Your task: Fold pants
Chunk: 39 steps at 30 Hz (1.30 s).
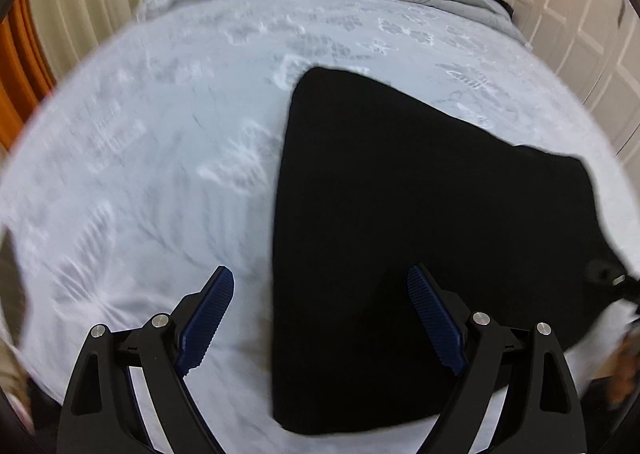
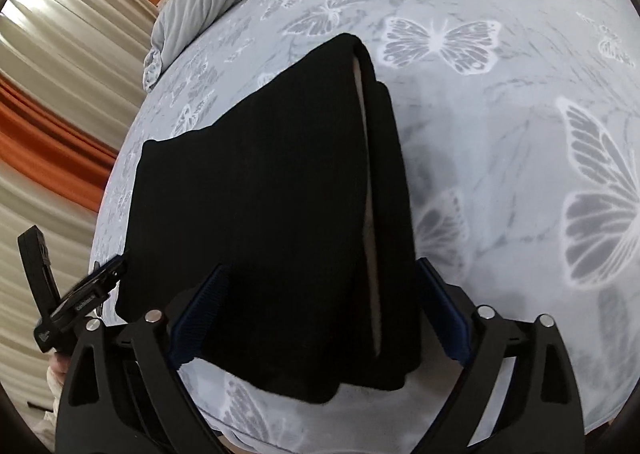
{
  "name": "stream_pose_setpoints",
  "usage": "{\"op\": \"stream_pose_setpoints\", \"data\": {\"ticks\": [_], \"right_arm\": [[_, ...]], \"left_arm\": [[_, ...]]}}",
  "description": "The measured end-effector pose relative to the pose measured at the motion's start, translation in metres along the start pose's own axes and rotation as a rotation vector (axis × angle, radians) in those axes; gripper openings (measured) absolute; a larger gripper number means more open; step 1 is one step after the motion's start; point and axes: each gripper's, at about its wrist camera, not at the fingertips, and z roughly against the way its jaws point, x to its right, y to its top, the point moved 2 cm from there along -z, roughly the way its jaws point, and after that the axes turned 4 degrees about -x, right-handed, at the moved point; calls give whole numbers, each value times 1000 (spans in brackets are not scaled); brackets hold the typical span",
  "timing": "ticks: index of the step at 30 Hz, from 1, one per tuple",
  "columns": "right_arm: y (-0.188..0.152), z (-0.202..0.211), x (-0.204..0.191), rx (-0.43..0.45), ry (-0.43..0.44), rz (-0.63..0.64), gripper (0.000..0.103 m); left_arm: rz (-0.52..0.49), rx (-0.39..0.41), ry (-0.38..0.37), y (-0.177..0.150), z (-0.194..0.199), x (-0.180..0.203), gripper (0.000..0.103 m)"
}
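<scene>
Folded black fabric pants (image 2: 260, 214) on pale butterfly-print bedsheet (image 2: 500, 142), long axis running away from wide-open, empty right gripper (image 2: 320, 318); left gripper (image 1: 320, 318) likewise wide, gripping nothing, straddling near edge.

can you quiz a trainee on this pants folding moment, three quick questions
1. True or false: the black pants lie folded on the butterfly bedsheet.
2. Are the right gripper jaws A) wide open or B) clamped shut?
3. Which side of the left gripper view do the pants fill?

Key: 1 true. 2 A; fabric lies between the fingers, not pinched. 3 the right side, with bare sheet on the left.
</scene>
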Motion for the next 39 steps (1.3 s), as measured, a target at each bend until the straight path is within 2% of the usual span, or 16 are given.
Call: {"op": "stream_pose_setpoints", "data": {"ticks": [1, 4, 7, 11, 15, 17, 18, 19, 21, 23, 26, 28, 31, 33, 35, 39], "right_arm": [[-3, 0, -2, -4, 20, -5, 92], [-6, 1, 0, 0, 59, -34, 93], [-4, 1, 6, -4, 115, -77, 94], [4, -6, 8, -9, 168, -114, 98], [13, -14, 4, 8, 182, -120, 98], [17, -18, -1, 18, 149, -99, 76], [17, -17, -1, 19, 133, -91, 55], [16, -13, 1, 17, 183, -117, 42], [11, 1, -3, 31, 235, -115, 34], [1, 21, -12, 36, 270, -75, 33], [-18, 29, -8, 20, 239, -60, 34], [-26, 13, 11, -22, 244, -148, 38], [-20, 3, 19, -35, 286, -223, 47], [-18, -1, 17, -36, 278, -227, 53], [-18, -7, 15, -45, 275, -238, 57], [-18, -12, 8, -35, 305, -238, 69]], "left_arm": [[36, -21, -52, 0, -1, -4, 86], [220, -143, -312, -3, -12, -26, 87], [363, -202, -452, -4, -24, -47, 87], [390, -214, -510, 1, -30, -45, 92], [346, -176, -438, 8, -33, -25, 92], [309, -156, -424, 13, -34, -14, 97], [296, -144, -416, 13, -35, -11, 94], [270, -126, -410, 14, -33, -6, 85], [228, -127, -450, 15, -27, -1, 49], [234, -129, -482, 11, -14, -7, 30], [228, -162, -573, -4, 9, -16, 27], [271, -206, -583, -17, 1, -24, 31], [326, -250, -559, -19, -17, -29, 52], [339, -245, -571, -14, -21, -26, 78], [352, -235, -587, -10, -26, -17, 89], [311, -180, -527, -7, -24, 1, 91]]}}
